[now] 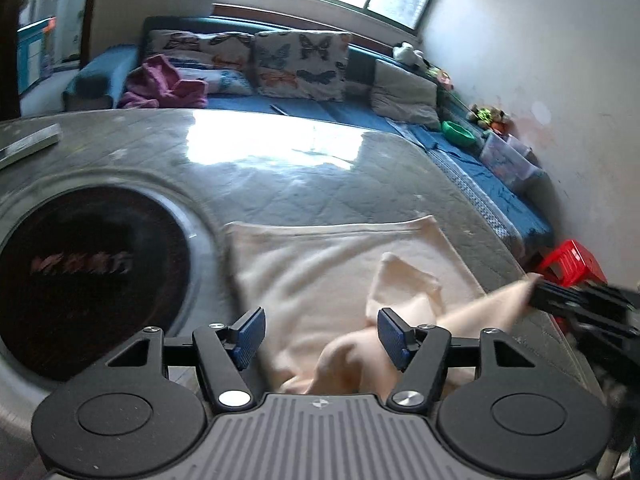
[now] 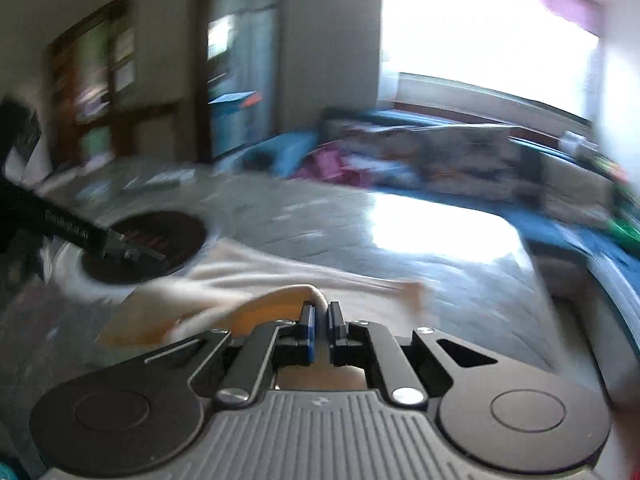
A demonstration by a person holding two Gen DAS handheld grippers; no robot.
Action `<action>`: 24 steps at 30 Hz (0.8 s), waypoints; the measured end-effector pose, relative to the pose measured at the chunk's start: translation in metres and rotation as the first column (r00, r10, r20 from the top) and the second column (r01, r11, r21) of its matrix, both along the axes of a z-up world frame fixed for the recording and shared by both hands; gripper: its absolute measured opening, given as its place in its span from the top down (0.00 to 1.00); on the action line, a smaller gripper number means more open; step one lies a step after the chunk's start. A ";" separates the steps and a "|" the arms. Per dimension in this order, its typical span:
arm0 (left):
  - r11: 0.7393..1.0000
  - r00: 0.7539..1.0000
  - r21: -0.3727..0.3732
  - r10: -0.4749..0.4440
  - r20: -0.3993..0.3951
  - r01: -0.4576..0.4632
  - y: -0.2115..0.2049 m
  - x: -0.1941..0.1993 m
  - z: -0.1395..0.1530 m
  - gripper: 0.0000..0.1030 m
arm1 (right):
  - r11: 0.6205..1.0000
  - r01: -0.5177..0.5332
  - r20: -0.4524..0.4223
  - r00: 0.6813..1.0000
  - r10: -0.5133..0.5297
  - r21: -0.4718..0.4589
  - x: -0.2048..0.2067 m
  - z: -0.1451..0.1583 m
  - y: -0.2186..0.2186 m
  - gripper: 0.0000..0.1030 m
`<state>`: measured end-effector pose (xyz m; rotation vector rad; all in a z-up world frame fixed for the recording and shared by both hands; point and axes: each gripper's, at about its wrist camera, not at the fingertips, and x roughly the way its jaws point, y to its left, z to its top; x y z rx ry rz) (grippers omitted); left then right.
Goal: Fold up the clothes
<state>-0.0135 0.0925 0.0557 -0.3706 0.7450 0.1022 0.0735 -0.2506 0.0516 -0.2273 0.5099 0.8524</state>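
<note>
A cream garment (image 1: 320,272) lies partly spread on the grey marble table (image 1: 280,168). My left gripper (image 1: 322,336) is open, its blue pads either side of a bunched fold near the table's front. My right gripper (image 2: 319,316) is shut on an edge of the cream garment (image 2: 248,280) and lifts it off the table. In the left wrist view the right gripper (image 1: 536,286) shows at the right edge, pulling a stretched corner of cloth. In the right wrist view the left gripper (image 2: 160,258) shows at the left, blurred.
A dark round inset plate (image 1: 80,276) sits in the table at the left. A blue sofa (image 1: 320,108) with butterfly cushions and a purple garment (image 1: 164,84) runs behind the table. A red stool (image 1: 572,264) stands at the right.
</note>
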 end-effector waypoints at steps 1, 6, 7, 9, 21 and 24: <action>1.000 1.000 0.007 -0.008 0.000 0.008 -0.003 0.005 0.000 0.37 | 0.997 0.070 -0.011 0.998 -0.069 0.027 -0.001 0.000 -0.016 0.95; 0.998 0.999 0.034 -0.043 -0.008 0.043 -0.018 0.037 -0.002 0.38 | 0.930 0.361 -0.102 0.930 -0.353 0.065 -0.010 -0.026 -0.081 0.85; 0.997 0.998 0.051 -0.058 -0.012 0.059 -0.023 0.043 -0.003 0.38 | 0.922 0.384 -0.122 0.919 -0.375 0.058 -0.010 -0.031 -0.089 0.85; 0.990 0.995 0.099 -0.100 -0.022 0.102 -0.037 0.056 -0.008 0.38 | 0.901 0.430 -0.153 0.896 -0.418 0.053 -0.010 -0.042 -0.105 0.84; 0.976 0.986 0.181 -0.096 -0.138 0.121 -0.065 0.111 -0.055 0.38 | 0.933 0.344 -0.120 0.936 -0.332 0.103 -0.018 -0.042 -0.095 0.14; 0.966 0.985 0.213 -0.125 -0.122 0.149 -0.073 0.112 -0.056 0.54 | 0.946 0.311 -0.107 0.948 -0.301 0.095 -0.019 -0.042 -0.084 0.06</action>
